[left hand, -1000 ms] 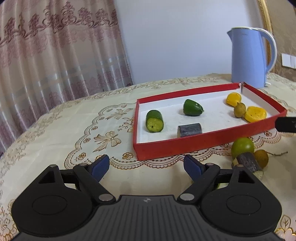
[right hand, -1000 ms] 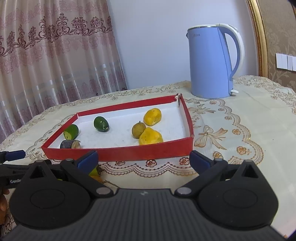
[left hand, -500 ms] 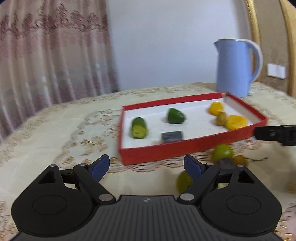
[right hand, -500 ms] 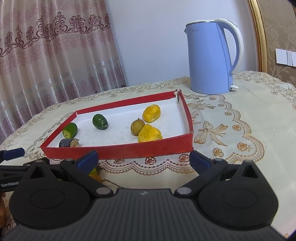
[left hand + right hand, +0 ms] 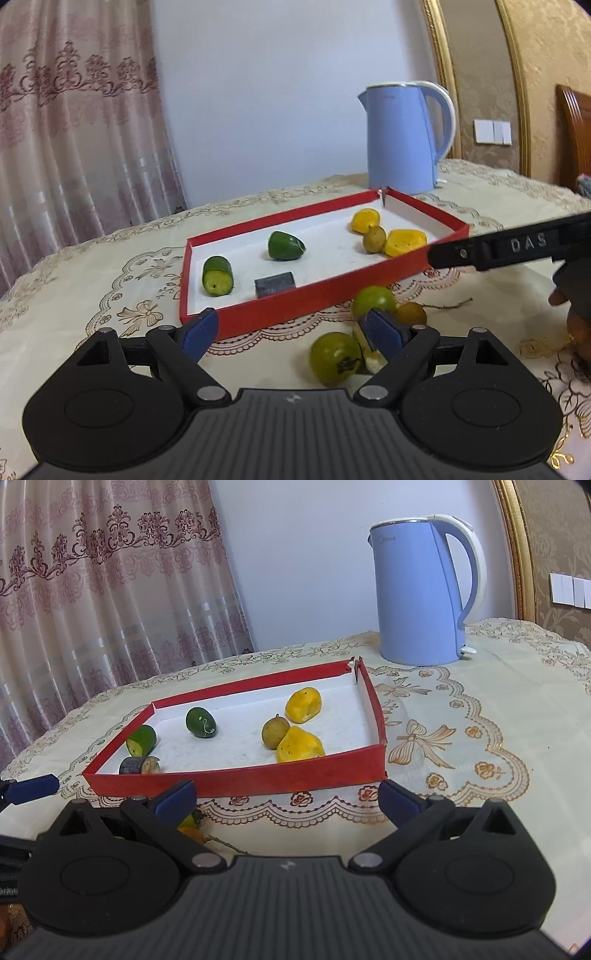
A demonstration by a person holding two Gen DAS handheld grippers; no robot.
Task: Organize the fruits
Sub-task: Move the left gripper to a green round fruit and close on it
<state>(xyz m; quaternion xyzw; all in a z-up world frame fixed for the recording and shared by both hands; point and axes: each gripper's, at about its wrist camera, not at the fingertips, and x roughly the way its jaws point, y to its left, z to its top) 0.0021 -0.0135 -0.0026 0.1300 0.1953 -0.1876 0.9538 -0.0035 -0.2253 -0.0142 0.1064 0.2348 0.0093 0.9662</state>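
A red tray (image 5: 295, 308) with a white floor holds a cut cucumber piece (image 5: 217, 276), a green piece (image 5: 285, 245), a dark chunk (image 5: 275, 283), two yellow pieces (image 5: 404, 242) and a small brown fruit (image 5: 373, 239). On the cloth in front of it lie two green round fruits (image 5: 335, 359) (image 5: 373, 301) and a small brown fruit (image 5: 410, 314). My left gripper (image 5: 291, 332) is open just left of them, its right finger beside the nearer green fruit. My right gripper (image 5: 288, 797) is open and empty before the tray (image 5: 236, 779).
A blue kettle (image 5: 402, 147) (image 5: 421, 598) stands behind the tray's far right corner. The right gripper's arm (image 5: 517, 247) and a hand (image 5: 576, 310) reach in from the right. A lace-patterned cloth covers the table; curtains hang at the left.
The left wrist view has swung right, so the tray slid left in it. A second green fruit has come into sight by the right finger. The right gripper has kept still.
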